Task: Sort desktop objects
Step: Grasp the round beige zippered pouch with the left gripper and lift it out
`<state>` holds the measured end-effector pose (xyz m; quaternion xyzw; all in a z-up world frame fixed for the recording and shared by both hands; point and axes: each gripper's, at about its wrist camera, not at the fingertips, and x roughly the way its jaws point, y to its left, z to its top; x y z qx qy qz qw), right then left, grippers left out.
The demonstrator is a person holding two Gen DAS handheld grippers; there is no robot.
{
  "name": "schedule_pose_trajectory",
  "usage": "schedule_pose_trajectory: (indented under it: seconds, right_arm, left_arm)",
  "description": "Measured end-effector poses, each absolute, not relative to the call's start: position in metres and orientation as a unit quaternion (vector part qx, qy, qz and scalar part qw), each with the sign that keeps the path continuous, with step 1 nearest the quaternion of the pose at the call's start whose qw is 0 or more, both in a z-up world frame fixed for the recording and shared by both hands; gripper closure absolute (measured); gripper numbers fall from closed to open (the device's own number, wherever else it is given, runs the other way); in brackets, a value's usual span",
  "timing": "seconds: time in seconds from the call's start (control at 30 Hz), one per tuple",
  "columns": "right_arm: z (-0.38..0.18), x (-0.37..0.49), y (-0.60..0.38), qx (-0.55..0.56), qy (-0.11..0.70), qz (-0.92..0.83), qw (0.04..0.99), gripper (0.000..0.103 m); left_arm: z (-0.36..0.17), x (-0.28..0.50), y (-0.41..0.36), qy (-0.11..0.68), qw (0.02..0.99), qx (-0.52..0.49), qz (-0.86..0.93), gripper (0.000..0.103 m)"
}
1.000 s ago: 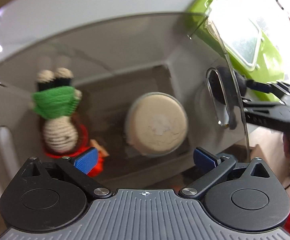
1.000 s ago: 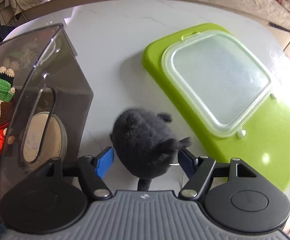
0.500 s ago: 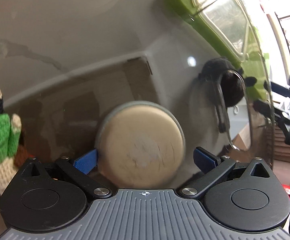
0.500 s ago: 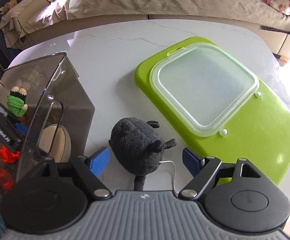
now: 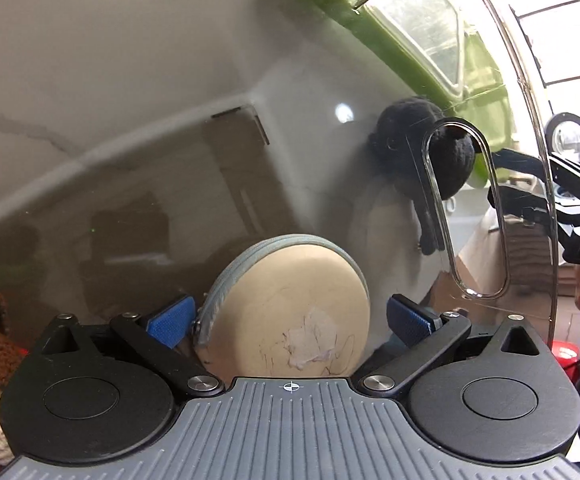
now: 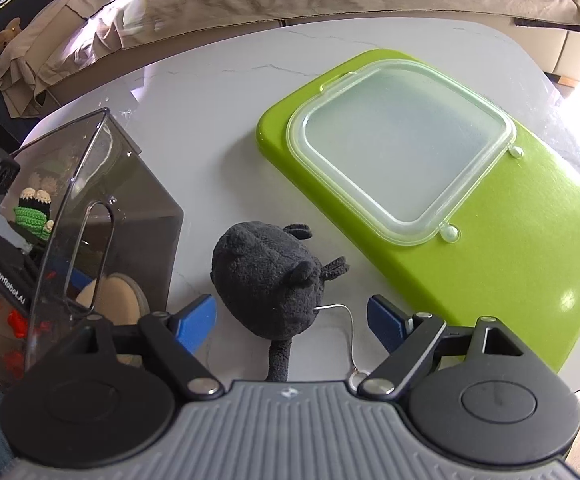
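Left claw (image 5: 288, 314) is inside the smoky clear bin (image 6: 130, 204), fingers spread on either side of a round beige zip pouch (image 5: 290, 312); the left pad touches the zipper edge, the right pad stands apart. A knitted doll (image 6: 34, 208) in green lies further in the bin. Right claw (image 6: 290, 322) is spread wide over the black plush toy (image 6: 270, 276), which lies on the desk (image 6: 210, 92) just beside the bin, not gripped. A green board (image 6: 509, 272) carrying a clear lid (image 6: 397, 152) sits toward the desk's right edge.
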<state>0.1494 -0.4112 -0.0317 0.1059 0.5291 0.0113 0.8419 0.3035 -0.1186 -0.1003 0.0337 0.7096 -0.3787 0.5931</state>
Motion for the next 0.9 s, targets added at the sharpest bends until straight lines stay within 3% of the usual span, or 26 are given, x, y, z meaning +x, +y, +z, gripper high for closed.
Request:
schedule_pose_trajectory:
  seconds: [0.03,0.17,0.3,0.33,0.4,0.47,0.53,0.73,0.8,0.87,0.9]
  right_arm:
    - [-0.032,0.149,-0.411,0.110,0.529,0.012,0.841,0.017]
    - [-0.036,0.150,-0.408,0.117,0.530,0.016,0.840,0.016]
    - [-0.037,0.150,-0.407,0.129,0.528,0.019,0.839,0.016]
    - [-0.036,0.149,-0.407,0.132,0.527,0.020,0.839,0.016]
    - [-0.036,0.150,-0.406,0.135,0.526,0.022,0.839,0.015]
    - [-0.036,0.150,-0.404,0.134,0.525,0.021,0.840,0.015]
    - [-0.036,0.150,-0.403,0.135,0.525,0.023,0.840,0.014]
    - [-0.040,0.152,-0.399,0.141,0.525,0.025,0.839,0.014]
    - [-0.040,0.151,-0.399,0.142,0.525,0.027,0.839,0.014]
    - [-0.041,0.151,-0.399,0.143,0.524,0.027,0.839,0.014]
    - [-0.041,0.150,-0.400,0.144,0.524,0.026,0.839,0.014]
  left_arm:
    - [-0.100,0.305,-0.116,0.710,0.596,0.027,-0.374,0.003]
    - [-0.093,0.311,-0.102,0.706,0.613,0.004,-0.355,0.037]
    - [-0.087,0.311,-0.091,0.692,0.619,-0.003,-0.372,0.050]
    - [-0.084,0.311,-0.088,0.689,0.613,-0.011,-0.386,0.051]
    - [-0.078,0.313,-0.082,0.686,0.595,-0.038,-0.418,0.039]
    - [-0.076,0.311,-0.081,0.683,0.580,-0.051,-0.440,0.015]
    - [-0.080,0.304,-0.093,0.686,0.578,-0.027,-0.441,0.009]
    - [-0.092,0.283,-0.128,0.694,0.568,0.045,-0.439,0.010]
    - [-0.096,0.276,-0.140,0.696,0.564,0.069,-0.439,0.019]
    - [-0.087,0.272,-0.139,0.688,0.577,0.071,-0.434,0.038]
    - [-0.081,0.271,-0.136,0.683,0.586,0.069,-0.432,0.039]
